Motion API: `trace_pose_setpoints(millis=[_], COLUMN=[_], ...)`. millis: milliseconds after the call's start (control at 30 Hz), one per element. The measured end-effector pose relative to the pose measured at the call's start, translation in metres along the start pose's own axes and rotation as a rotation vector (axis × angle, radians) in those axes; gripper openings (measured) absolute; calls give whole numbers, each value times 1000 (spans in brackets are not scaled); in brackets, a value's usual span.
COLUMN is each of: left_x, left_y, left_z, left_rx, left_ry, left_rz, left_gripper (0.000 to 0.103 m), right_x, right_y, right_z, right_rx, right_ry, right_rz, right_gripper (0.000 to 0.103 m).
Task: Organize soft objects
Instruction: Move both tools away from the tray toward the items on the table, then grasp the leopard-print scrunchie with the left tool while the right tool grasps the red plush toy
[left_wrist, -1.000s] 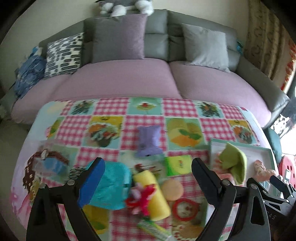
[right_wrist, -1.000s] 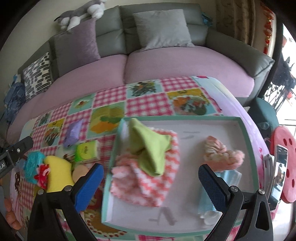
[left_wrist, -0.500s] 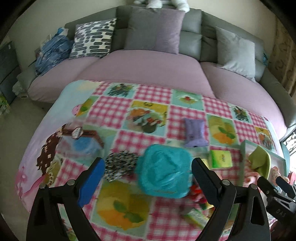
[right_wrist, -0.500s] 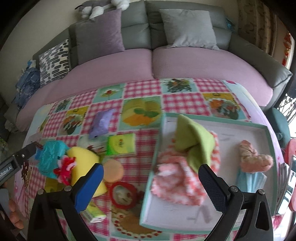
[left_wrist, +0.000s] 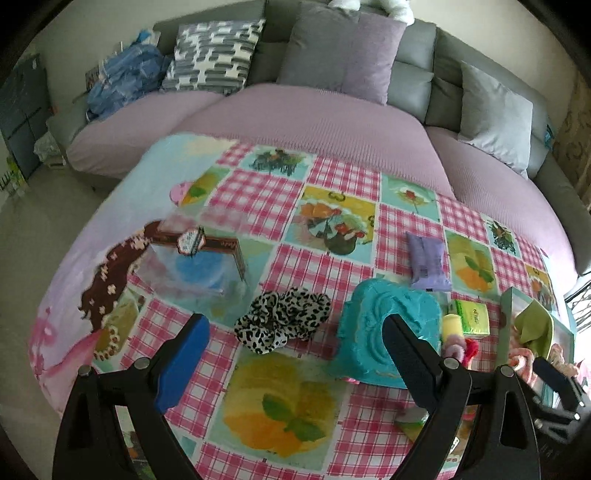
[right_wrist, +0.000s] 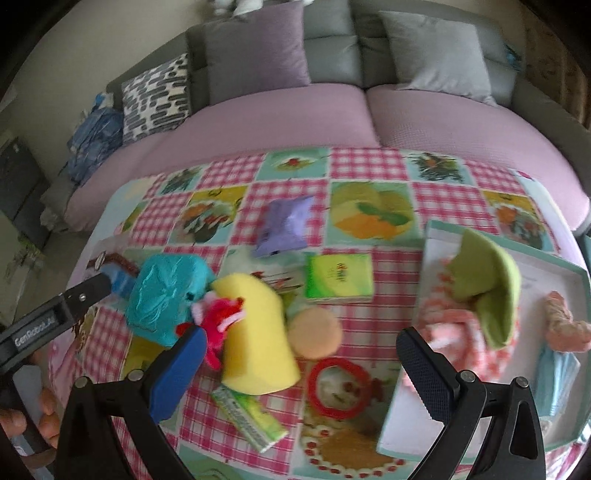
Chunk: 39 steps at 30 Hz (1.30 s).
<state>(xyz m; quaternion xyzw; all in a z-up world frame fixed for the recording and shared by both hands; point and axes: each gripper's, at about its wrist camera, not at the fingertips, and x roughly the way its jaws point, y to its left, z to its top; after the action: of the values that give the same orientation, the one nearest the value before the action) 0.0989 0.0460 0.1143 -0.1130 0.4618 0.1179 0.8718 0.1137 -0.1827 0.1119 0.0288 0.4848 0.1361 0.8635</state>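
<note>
Both empty, jaws wide: left gripper (left_wrist: 295, 354) before leopard scrunchie (left_wrist: 282, 319), right gripper (right_wrist: 299, 365) above yellow sponge (right_wrist: 255, 332); risk of snagging red pipe-cleaner toy (right_wrist: 218, 317) alongside.

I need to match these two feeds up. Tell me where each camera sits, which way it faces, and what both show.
Left wrist: on the left claw, facing across the checked tablecloth toward the sofa, above the leopard scrunchie; both its fingers show, spread apart.
Right wrist: on the right claw, facing the sofa, over the yellow sponge and tray; its spread fingers show, plus the left claw's arm and a hand.
Shared: teal cloth, purple pouch, green packet.
</note>
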Motion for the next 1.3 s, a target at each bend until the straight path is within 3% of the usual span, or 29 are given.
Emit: trace_pose_setpoints(millis=[367, 667, 833, 967, 1033, 1167, 1300], left_x=[32, 61, 75, 83, 85, 95, 99], left_y=[44, 64, 63, 58, 56, 54, 52], left_z=[-1, -4, -7, -6, -6, -9, -10], left_rx=[-128, -200, -205, -188, -177, -175, -178], left_ry=[80, 145, 168, 178, 185, 212, 217], left_rz=[32, 13, 1, 6, 6, -8, -40], left_gripper=[95, 95, 95, 94, 80, 66, 42], right_x=[20, 24, 24, 25, 22, 20, 18], right_y=[34, 38, 39, 40, 40, 38, 35], right_z=[-5, -4, -4, -4, -4, -4, -3], right_rx=[-61, -41, -41, -45, -49, -47, -38], right_ry=[36, 30, 27, 29, 20, 14, 4], right_rz=[41, 69, 80, 85, 92, 97, 106], right_gripper=[99, 80, 58, 52, 47, 42, 37])
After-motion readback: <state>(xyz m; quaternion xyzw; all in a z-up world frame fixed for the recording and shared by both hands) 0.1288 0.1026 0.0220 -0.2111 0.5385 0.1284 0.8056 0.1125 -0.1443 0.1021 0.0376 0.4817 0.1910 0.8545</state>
